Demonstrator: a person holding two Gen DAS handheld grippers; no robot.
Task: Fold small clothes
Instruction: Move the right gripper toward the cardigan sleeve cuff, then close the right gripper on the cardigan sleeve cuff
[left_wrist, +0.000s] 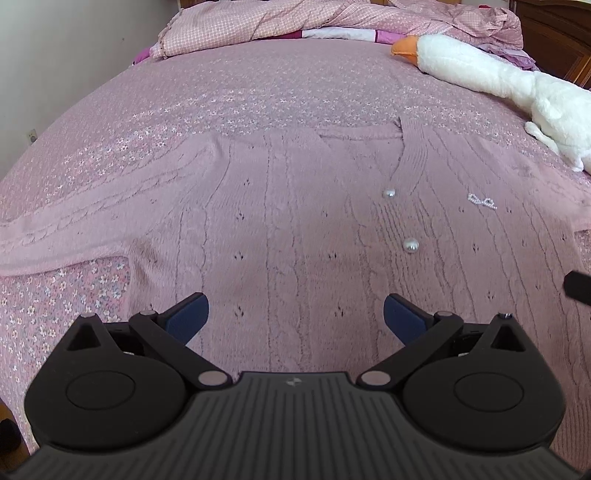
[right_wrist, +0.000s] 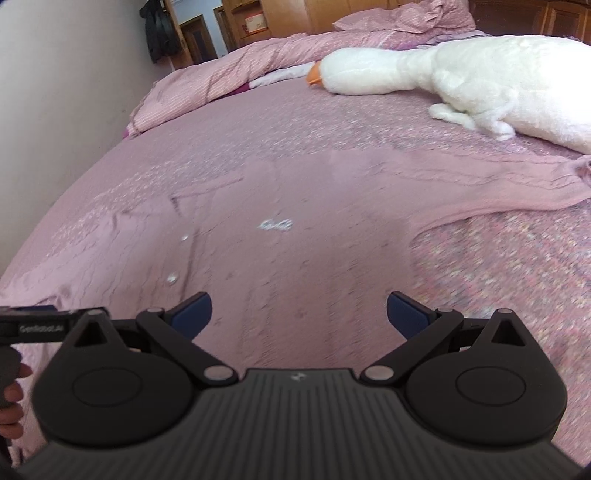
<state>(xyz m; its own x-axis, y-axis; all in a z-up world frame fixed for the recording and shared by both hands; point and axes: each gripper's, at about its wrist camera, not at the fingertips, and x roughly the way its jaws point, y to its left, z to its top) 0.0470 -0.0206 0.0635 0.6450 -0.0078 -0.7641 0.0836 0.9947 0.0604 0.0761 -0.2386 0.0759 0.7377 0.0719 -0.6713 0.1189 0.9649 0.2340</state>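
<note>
A pink knitted cardigan (left_wrist: 295, 206) lies spread flat on the bed, front up, with pearl buttons (left_wrist: 410, 245) and a small bead bow (left_wrist: 482, 202). Its left sleeve (left_wrist: 85, 225) stretches out to the left. In the right wrist view the same cardigan (right_wrist: 295, 229) shows its right sleeve (right_wrist: 509, 181) reaching right toward the plush toy. My left gripper (left_wrist: 295, 317) hovers open over the cardigan's lower hem, nothing between its fingers. My right gripper (right_wrist: 299, 314) is open too, above the hem's right half. The left gripper's side (right_wrist: 48, 321) shows at the left edge, held by a hand (right_wrist: 11, 391).
A pink flowered bedsheet (left_wrist: 221, 92) covers the bed. A large white plush goose (left_wrist: 498, 77) lies at the back right, close to the right sleeve (right_wrist: 480, 74). A crumpled pink duvet (left_wrist: 295, 22) is heaped at the head. A wall (right_wrist: 55, 129) runs along the left.
</note>
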